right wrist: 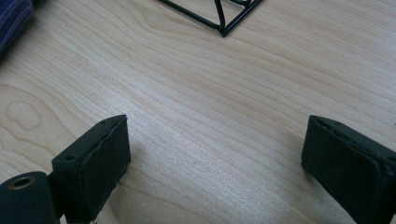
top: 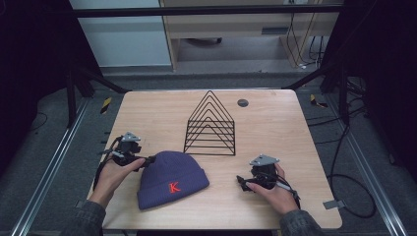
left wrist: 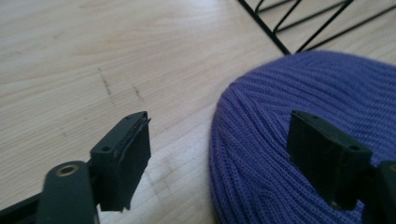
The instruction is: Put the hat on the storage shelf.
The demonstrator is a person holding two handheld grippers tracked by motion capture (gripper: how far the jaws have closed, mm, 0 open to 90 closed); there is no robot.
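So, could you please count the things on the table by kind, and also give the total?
Purple knit beanie with a red K: 1
Black wire rack: 1
Small dark round disc: 1
Hand-held gripper: 2, the left gripper at the beanie's edge and the right gripper over bare wood
Total: 5

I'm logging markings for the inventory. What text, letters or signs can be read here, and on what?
"K" in red, on the cuff of the purple beanie.
No other text or sign is readable: nothing on the wire rack, the table or the grippers.
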